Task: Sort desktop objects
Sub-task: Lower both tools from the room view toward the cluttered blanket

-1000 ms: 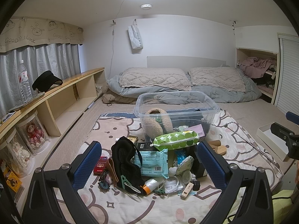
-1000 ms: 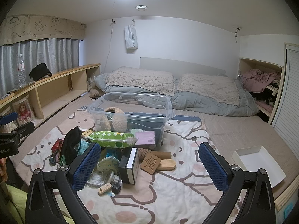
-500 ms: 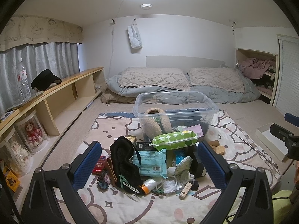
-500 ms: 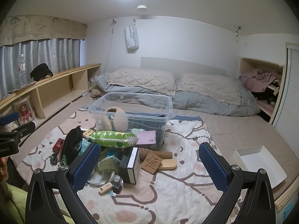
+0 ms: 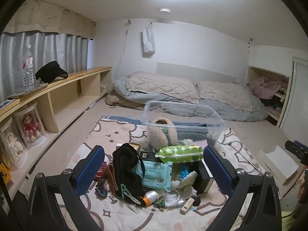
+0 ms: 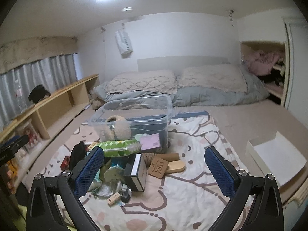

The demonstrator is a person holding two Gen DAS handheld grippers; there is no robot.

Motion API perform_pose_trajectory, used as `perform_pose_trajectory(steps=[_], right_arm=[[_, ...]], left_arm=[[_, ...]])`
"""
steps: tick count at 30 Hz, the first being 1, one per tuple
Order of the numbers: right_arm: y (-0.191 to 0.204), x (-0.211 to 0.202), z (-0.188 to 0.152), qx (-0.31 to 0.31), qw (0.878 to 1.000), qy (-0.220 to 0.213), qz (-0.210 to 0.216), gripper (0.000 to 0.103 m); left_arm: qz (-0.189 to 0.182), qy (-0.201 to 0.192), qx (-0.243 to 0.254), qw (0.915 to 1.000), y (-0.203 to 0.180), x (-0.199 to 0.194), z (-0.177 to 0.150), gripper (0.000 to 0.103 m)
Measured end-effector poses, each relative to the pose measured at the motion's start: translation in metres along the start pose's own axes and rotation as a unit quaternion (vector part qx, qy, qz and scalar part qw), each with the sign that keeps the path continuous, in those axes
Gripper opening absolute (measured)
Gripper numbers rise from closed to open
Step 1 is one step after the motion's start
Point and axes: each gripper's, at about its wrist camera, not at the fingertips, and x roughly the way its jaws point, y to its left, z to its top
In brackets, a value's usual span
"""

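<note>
We hold our left claw (image 5: pixel 154 170) and right claw (image 6: pixel 155 171) spread wide and empty above the patterned blanket (image 6: pixel 182 202). The clutter heap lies mid-blanket: a green dotted wipes pack (image 5: pixel 180 154) on top, a black pouch (image 5: pixel 126 165) at its left, wooden blocks (image 6: pixel 165 165) at its right. The clear bin (image 5: pixel 182 121) stands just behind, near the blanket's far edge.

Two quilted beige pillows (image 5: pixel 161 85) lie on a grey-blue duvet (image 5: pixel 238 109) at the head of the bed. A long wooden shelf (image 5: pixel 63 84) runs along the curtained window (image 5: pixel 55 53); it carries a clear water bottle (image 5: pixel 28 69) and a black visor cap (image 5: pixel 50 74). Dolls in clear cases (image 5: pixel 28 125) stand below. A white bag (image 5: pixel 148 40) hangs on the wall.
</note>
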Motion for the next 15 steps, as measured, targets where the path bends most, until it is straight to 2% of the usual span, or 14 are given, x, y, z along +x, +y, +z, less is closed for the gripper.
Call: perform_pose_trajectory(steps=[6, 15], right_arm=[[-0.024, 0.005, 0.002, 0.040, 0.999, -0.003, -0.006, 0.103], [-0.054, 0.022, -0.002, 0.046, 0.998, -0.007, -0.033, 0.103]], left_arm=[[0.020, -0.012, -0.017, 0.9996, 0.018, 0.005, 0.002, 0.103], [0.045, -0.029, -0.035, 0.9980, 0.043, 0.017, -0.002, 0.103]])
